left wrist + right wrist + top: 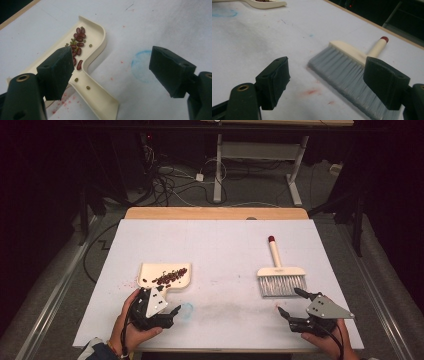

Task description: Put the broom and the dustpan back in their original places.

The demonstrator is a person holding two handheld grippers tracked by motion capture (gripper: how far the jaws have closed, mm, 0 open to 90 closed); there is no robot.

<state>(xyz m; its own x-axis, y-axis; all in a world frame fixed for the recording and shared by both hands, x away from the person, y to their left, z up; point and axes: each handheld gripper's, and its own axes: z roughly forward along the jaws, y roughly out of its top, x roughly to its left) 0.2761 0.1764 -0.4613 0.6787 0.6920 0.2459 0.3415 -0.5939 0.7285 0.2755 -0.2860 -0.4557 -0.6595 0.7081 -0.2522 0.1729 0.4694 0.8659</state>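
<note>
Both jaw pairs stand wide and hold nothing. Left gripper (172, 312) hovers over the dustpan's (98, 100) handle; the pan lies at the table's (220, 245) left with beans (78, 41) loose in it. It looks light, stiff and smooth; I would take the flat handle and keep it level. Right gripper (291, 302) sits just beside the brush (347, 67), whose bristles are soft; its stiff handle is the better hold.
</note>
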